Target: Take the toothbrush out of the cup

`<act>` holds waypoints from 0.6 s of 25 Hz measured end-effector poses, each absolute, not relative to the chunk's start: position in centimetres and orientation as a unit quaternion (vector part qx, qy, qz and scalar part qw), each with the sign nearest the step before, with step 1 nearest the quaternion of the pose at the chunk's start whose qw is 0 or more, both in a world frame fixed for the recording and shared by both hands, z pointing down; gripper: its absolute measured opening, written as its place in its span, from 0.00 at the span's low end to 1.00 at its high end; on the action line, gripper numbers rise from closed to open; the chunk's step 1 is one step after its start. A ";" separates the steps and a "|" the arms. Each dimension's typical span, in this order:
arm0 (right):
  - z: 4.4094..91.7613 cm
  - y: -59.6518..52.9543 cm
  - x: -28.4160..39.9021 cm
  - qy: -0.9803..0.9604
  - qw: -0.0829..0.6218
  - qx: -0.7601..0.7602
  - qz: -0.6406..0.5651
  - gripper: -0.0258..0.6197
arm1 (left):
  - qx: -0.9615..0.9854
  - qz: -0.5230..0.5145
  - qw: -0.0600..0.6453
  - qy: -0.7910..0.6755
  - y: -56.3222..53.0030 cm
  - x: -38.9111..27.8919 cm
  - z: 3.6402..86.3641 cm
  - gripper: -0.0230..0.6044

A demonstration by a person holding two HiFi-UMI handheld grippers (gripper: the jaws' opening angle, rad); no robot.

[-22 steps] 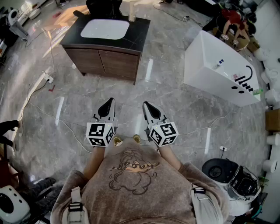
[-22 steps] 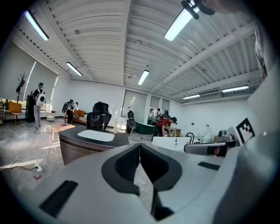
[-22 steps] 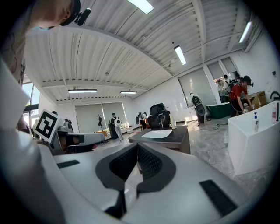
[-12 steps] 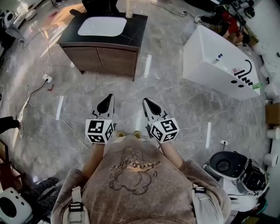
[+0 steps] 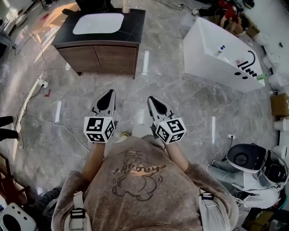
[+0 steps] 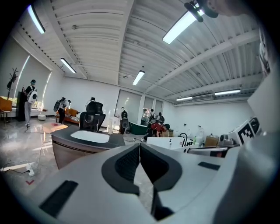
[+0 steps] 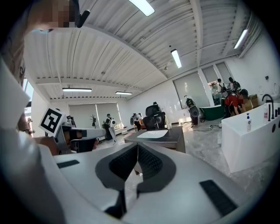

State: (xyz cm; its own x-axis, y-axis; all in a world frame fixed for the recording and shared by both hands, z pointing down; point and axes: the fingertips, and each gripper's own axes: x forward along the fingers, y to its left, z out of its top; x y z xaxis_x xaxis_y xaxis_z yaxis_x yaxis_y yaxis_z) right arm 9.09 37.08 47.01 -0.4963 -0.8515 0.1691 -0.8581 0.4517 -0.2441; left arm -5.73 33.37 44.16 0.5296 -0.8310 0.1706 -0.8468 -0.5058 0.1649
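Note:
Both grippers are held side by side in front of the person's chest, over bare floor. My left gripper (image 5: 109, 92) is shut with nothing between its pads, and in the left gripper view its jaws (image 6: 139, 146) meet. My right gripper (image 5: 150, 99) is shut and empty too, its jaws (image 7: 137, 146) touching. Far ahead stands a dark-topped vanity (image 5: 97, 52) with a white basin (image 5: 98, 23). A small pale cup (image 5: 126, 7) stands at the vanity's back edge, also seen as the cup (image 6: 110, 127) in the left gripper view. No toothbrush can be made out at this distance.
A white bathtub (image 5: 216, 49) stands at the right. A cable with a power strip (image 5: 43, 83) lies on the grey marble floor at the left. A white machine (image 5: 246, 159) sits low at the right. Several people and chairs stand far behind the vanity.
The vanity and bathtub have slid up and left in the head view as the person moves. Both grippers stay shut and side by side, the left one slightly further left.

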 end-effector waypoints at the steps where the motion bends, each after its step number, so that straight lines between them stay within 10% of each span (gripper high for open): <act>1: 47.1 37.1 8.8 -0.852 0.013 0.502 0.151 0.07 | 0.868 0.034 0.116 -0.482 33.4 -5.9 44.3 0.06; 15: 47.2 32.7 6.0 -0.850 0.001 0.507 0.144 0.07 | 0.874 0.039 0.111 -0.471 29.5 -7.9 45.0 0.06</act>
